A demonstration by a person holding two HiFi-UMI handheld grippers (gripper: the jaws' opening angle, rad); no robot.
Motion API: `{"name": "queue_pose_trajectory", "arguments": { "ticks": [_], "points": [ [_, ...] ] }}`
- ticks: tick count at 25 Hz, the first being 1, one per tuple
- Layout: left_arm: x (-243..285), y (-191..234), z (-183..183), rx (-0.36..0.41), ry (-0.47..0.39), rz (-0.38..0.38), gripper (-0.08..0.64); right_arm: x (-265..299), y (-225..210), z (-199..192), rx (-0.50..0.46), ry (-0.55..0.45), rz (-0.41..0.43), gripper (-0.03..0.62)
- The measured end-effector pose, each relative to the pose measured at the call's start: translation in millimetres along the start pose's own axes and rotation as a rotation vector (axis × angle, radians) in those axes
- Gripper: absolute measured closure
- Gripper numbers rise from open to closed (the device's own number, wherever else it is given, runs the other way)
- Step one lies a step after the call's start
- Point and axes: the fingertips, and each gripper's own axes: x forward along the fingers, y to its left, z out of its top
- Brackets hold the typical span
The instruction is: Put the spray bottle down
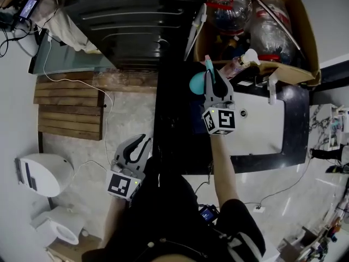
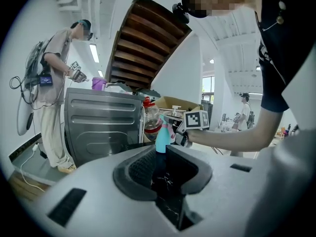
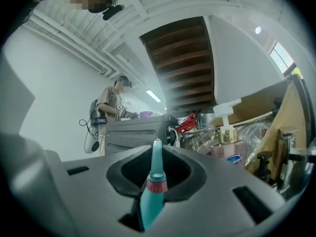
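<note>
A teal spray bottle [image 1: 197, 82] with a red collar [image 3: 150, 191] sits between the jaws of my right gripper [image 1: 212, 78], which is shut on its neck. The nozzle points up past the pads [image 3: 155, 169]. In the left gripper view the bottle [image 2: 161, 141] stands upright over the black counter [image 1: 174, 135] beside the right gripper [image 2: 180, 132]. Its base is hidden behind my own jaws. My left gripper [image 1: 139, 146] hangs lower and to the left, off the counter's edge. Its jaws [image 2: 165, 174] stand slightly apart with nothing between them.
A cardboard box [image 1: 302, 31] of plastic bottles stands behind the counter, with a pump bottle [image 1: 242, 61] at its front. A white sink [image 1: 262, 124] lies to the right. A dark metal appliance [image 1: 136, 21] stands at the back left. Another person [image 2: 54, 83] works beside it.
</note>
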Motion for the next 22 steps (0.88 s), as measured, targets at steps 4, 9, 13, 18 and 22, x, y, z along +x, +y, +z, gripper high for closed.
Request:
{"name": "queue_pose_trajectory", "arguments": {
  "ticks": [4,9,13,18,22],
  "points": [
    [-3.0,7.3,-3.5,-0.012,0.0,0.018,0.497,3.7,6.5,-2.7,0.001,-0.012,0.009,0.526],
    [-6.5,7.0,-7.2,-0.019,-0.002,0.008,0.497,-1.3,11.9,-2.5,0.022,-0.025,0.02,0.525],
    [-4.7,3.3,-4.2,-0.014,-0.008,-0.008,0.497,-2.0,15.0,-0.1,0.033,-0.014,0.05,0.515],
    [-5.6,1.5,-3.8,-0.006,-0.01,-0.016,0.497,-6.6,17.3,7.4,0.045,-0.023,0.06,0.456],
    [-4.8,1.2,0.4,-0.001,-0.026,-0.028,0.497,-22.3,18.6,23.1,0.03,-0.037,0.047,0.434]
  ]
}}
